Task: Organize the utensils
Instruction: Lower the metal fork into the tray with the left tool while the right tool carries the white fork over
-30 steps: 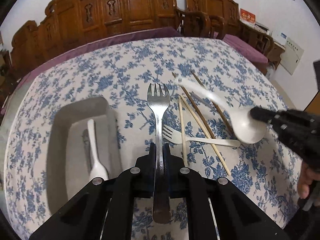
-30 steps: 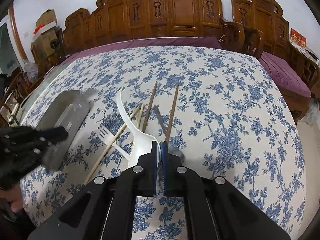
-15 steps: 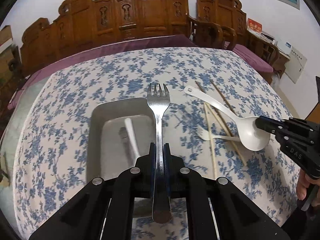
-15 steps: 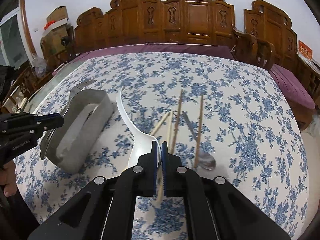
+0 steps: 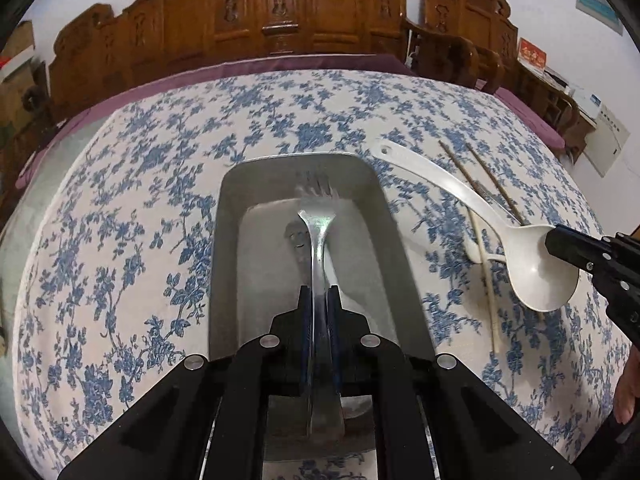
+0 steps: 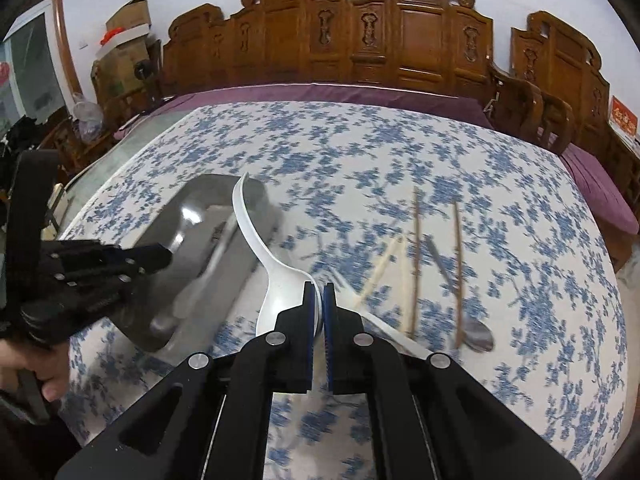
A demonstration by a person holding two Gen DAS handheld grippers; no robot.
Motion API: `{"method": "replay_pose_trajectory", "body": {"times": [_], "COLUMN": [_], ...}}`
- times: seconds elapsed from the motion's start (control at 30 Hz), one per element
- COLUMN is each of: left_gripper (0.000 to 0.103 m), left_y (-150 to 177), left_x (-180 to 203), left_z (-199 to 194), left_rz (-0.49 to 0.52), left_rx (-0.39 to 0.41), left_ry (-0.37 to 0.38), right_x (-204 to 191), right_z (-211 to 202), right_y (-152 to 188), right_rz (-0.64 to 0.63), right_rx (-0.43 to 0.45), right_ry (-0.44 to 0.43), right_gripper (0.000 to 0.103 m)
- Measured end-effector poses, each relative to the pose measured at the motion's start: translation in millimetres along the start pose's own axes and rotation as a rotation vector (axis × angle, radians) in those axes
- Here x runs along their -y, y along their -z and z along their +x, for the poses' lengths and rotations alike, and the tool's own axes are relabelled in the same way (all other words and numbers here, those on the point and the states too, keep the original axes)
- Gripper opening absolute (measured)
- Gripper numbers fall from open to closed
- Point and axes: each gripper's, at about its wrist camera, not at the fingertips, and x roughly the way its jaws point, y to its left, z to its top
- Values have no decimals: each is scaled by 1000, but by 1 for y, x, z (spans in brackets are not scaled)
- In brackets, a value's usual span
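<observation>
A: Gripping a metal fork [image 5: 319, 240] by its handle, the left hand-held gripper [image 5: 319, 294] has both pads pressed flat against the shaft. The tines point straight ahead of it, over the inside of the grey metal tray [image 5: 228, 216]. Blur hides whether the tines touch the tray floor.

B: Where does the right hand-held gripper [image 6: 319, 294] stand?

A: It is clamped on the bowl rim of the white ladle [image 6: 256, 240]. The ladle handle runs forward and to the left of it, and its tip lies in line with the tray's far rim. In the left wrist view this gripper enters from the right edge, with the ladle held above the bench [image 5: 120, 208].

B: What lies on the bench ahead of the right gripper?

A: To its right and ahead are two dark chopsticks [image 6: 416, 248] set roughly parallel, a metal spoon [image 6: 476, 338] between and below them, and two pale chopsticks [image 6: 380, 268] nearer the fingers. A white plastic fork [image 6: 394, 334] passes just under the right finger. All rest on the blue floral tablecloth [image 6: 360, 152].

B: Is any writing legible?

A: None can be read. A red sign [image 5: 532, 53] on the right wall and a blue plaque [image 5: 598, 7] above it carry marks too small to make out. A hand [image 6: 48, 380] holds the left gripper's grip at the lower left.
</observation>
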Motion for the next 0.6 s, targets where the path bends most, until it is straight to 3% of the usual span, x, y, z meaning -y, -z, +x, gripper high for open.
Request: {"method": "replay_pose_trajectory", "body": {"times": [0.2,0.6], "left_gripper": [8,8], "left_y": [-7,-18], "left_x": [-19,-66], "left_z": [-16,-45], "left_rz": [-11,-71], "left_rx": [74,144], "left_ry": [10,9], "right_x": [-33,-78], "right_z": [6,36], "right_y": [-17,-24], "right_rz": [-35,-15], "right_rx": [1,-33], "right_ry": [4,34], "right_gripper": [5,5]}}
